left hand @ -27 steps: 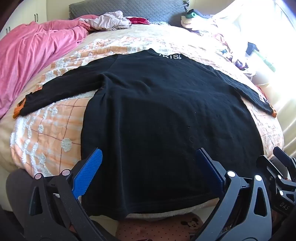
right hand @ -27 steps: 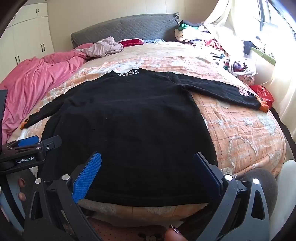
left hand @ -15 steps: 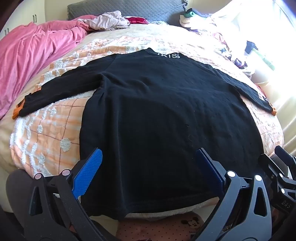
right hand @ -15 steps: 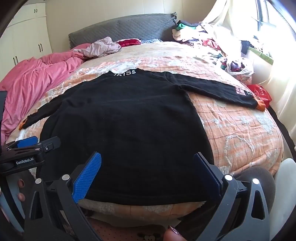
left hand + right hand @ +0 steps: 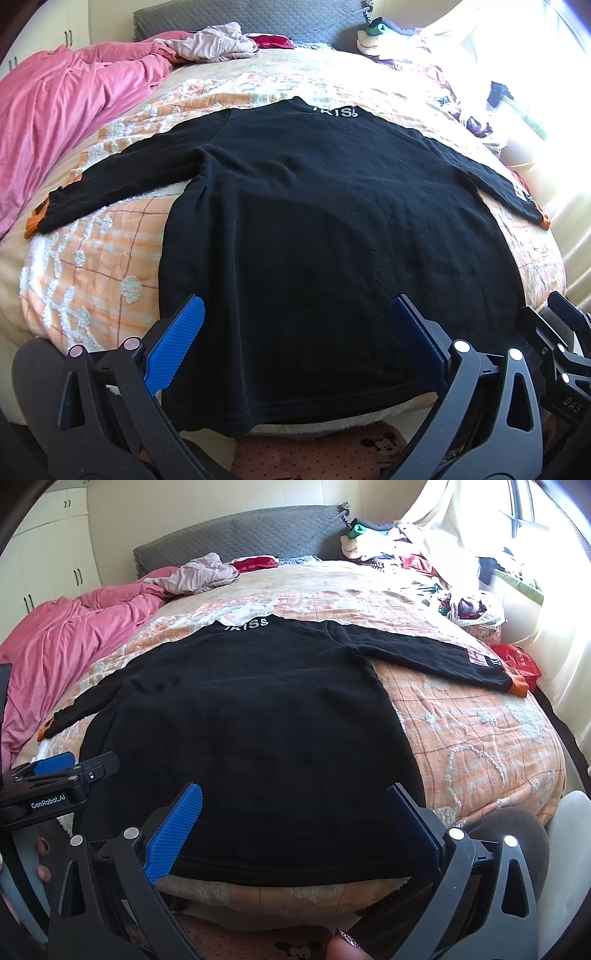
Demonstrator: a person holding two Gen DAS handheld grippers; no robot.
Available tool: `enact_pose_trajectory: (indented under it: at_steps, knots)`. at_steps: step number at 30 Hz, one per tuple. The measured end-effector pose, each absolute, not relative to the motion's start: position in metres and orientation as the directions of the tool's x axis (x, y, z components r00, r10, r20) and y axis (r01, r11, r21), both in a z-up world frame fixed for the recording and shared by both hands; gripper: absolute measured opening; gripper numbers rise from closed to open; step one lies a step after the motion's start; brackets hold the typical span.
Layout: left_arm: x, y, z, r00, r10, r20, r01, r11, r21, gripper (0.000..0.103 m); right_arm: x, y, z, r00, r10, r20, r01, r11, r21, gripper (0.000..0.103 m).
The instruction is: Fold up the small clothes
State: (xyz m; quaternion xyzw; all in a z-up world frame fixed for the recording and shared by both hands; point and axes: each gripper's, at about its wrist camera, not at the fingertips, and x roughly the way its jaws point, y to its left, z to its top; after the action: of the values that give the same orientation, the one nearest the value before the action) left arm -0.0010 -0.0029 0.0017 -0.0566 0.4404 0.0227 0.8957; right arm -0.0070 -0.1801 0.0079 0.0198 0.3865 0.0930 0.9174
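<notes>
A black long-sleeved shirt (image 5: 332,229) lies flat on the bed, collar away from me, both sleeves spread out sideways with orange cuffs. It also shows in the right wrist view (image 5: 251,731). My left gripper (image 5: 295,343) is open and empty, just above the shirt's hem near its left side. My right gripper (image 5: 295,827) is open and empty above the hem toward the right side. The left gripper also shows at the left edge of the right wrist view (image 5: 55,775).
An orange checked quilt (image 5: 480,738) covers the bed. A pink blanket (image 5: 62,103) lies along the left. Loose clothes (image 5: 406,550) are piled at the far right by the window. A grey headboard (image 5: 240,535) stands at the back.
Both grippers have drifted slightly; the view has shifted a little. The shirt has not moved and both grippers stay open.
</notes>
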Motion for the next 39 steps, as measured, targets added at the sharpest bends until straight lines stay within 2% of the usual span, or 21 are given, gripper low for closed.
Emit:
enact_pose_trajectory:
  at_steps: [39]
  knots:
    - [0.0041, -0.0046, 0.0077, 0.614, -0.015, -0.789, -0.08, 0.993, -0.082, 0.095, -0.0064, -0.1772, 0.0072, 0.679, 0.186, -0.71, -0.159, 0.982, 0.105, 0.099]
